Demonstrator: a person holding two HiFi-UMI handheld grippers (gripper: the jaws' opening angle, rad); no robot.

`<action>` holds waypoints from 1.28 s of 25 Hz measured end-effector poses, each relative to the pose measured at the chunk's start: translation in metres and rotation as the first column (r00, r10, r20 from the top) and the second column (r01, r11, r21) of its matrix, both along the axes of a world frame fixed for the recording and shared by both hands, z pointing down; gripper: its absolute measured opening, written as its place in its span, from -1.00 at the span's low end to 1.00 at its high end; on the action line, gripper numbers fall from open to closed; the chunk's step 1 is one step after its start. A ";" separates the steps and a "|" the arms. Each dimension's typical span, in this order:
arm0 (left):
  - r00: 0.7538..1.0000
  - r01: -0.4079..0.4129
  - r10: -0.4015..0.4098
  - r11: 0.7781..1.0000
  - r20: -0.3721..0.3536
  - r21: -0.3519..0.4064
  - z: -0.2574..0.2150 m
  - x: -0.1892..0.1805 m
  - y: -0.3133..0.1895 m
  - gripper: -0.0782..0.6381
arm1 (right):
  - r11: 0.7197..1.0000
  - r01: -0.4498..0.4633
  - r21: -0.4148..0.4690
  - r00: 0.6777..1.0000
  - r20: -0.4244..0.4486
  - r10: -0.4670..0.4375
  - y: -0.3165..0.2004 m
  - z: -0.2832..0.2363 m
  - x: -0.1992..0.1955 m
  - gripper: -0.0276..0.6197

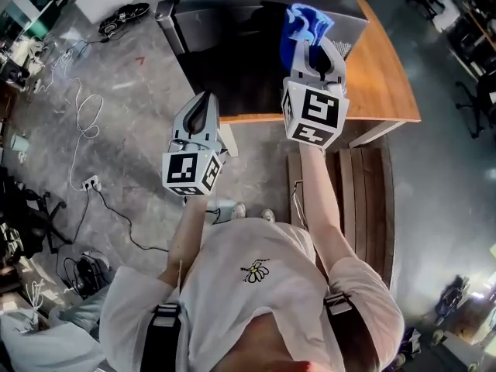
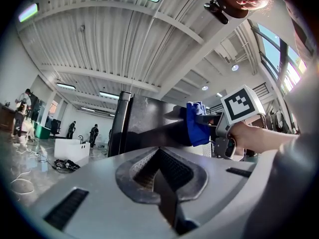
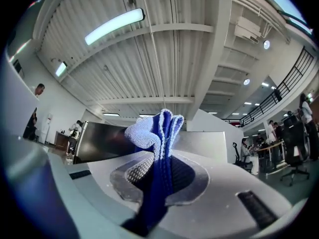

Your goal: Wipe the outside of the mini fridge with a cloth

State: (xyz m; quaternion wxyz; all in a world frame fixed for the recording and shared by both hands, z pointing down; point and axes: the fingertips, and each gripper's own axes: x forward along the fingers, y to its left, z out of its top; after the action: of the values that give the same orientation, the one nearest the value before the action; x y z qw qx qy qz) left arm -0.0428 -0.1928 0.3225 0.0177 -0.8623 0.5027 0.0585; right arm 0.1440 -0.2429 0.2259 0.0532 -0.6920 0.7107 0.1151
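I have my right gripper (image 1: pixel 313 51) raised in front of me with its jaws clamped on the blue cloth (image 1: pixel 305 20). In the right gripper view the cloth (image 3: pixel 158 128) is pinched between the jaws and bunches up in folds above the right gripper (image 3: pixel 160 159). From the head view the cloth sits over the dark top part of the mini fridge (image 1: pixel 232 60), which stands on the wooden counter (image 1: pixel 391 76). In the left gripper view I see the cloth (image 2: pixel 198 124) up against the fridge's (image 2: pixel 144 126) shiny dark side. It looks pressed there, but I cannot tell for certain that it touches. The right gripper's view also shows the fridge (image 3: pixel 99 139), off to the left behind the cloth. My left gripper (image 1: pixel 203 103) hangs lower and to the left, just off the near edge of the counter and apart from the fridge. Its jaws are together with nothing between them, as the left gripper (image 2: pixel 159 152) view shows plainly. Down on the floor (image 1: pixel 132 130) to my left a white cable (image 1: pixel 81 115) loops toward a power strip (image 1: pixel 91 182).
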 end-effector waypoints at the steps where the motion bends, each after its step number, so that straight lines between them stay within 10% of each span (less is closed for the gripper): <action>1: 1.000 -0.004 0.004 1.000 0.002 0.002 -0.001 0.003 0.000 -0.77 | 1.000 -0.012 0.000 1.000 0.000 0.012 0.001 0.000 0.009 -0.73; 17: 1.000 0.017 -0.017 1.000 0.010 0.008 0.000 0.008 0.012 -0.77 | 0.972 -0.235 -0.013 0.971 0.047 0.235 0.015 0.004 0.125 -0.73; 32: 0.998 0.055 -0.055 0.998 0.007 -0.011 0.005 -0.018 0.013 -0.77 | 0.947 -0.319 -0.027 0.943 0.094 0.320 0.020 0.007 0.152 -0.73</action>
State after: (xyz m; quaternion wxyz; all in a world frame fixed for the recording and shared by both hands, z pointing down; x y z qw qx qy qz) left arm -0.0610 -0.1798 0.3277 0.0163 -0.8483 0.5266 0.0521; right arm 0.2961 -0.2225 0.2326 0.0642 -0.8032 0.5861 0.0846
